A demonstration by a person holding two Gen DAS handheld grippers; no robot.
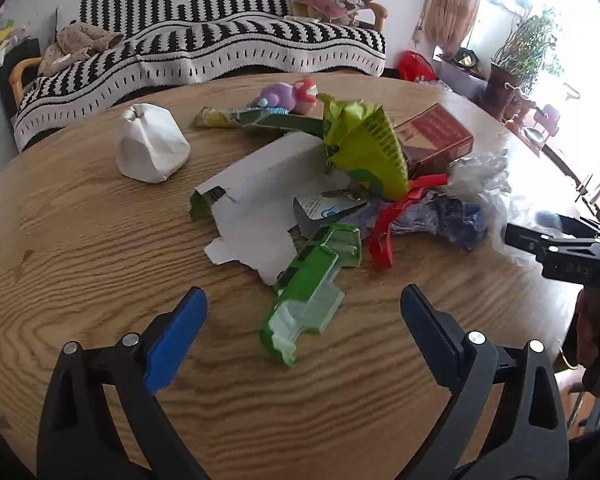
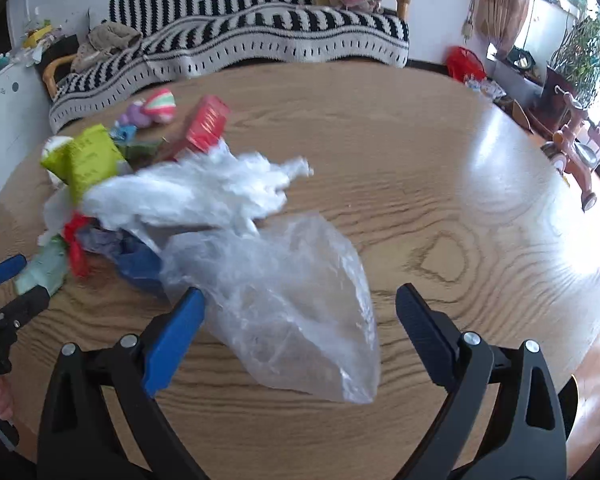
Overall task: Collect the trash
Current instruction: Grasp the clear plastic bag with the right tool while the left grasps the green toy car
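Note:
A pile of trash lies on the round wooden table (image 1: pixel 80 240). In the left wrist view I see a torn white carton (image 1: pixel 256 200), a green plastic blister pack (image 1: pixel 308 296), a yellow-green wrapper (image 1: pixel 364 148), a red box (image 1: pixel 436 136), a red ribbon (image 1: pixel 392 216) and a crumpled white paper ball (image 1: pixel 152 148). My left gripper (image 1: pixel 304 304) is open around the near end of the blister pack. In the right wrist view a clear plastic bag (image 2: pixel 292 312) lies between the open fingers of my right gripper (image 2: pixel 300 304), with crumpled white plastic (image 2: pixel 204 192) behind it.
A plush toy (image 1: pixel 292 94) sits at the table's far side. A sofa with a striped black-and-white throw (image 1: pixel 220 48) stands behind the table. Potted plants (image 1: pixel 528 52) and a child's tricycle (image 2: pixel 576 152) stand by the bright window on the right. The right gripper shows at the left wrist view's right edge (image 1: pixel 560 248).

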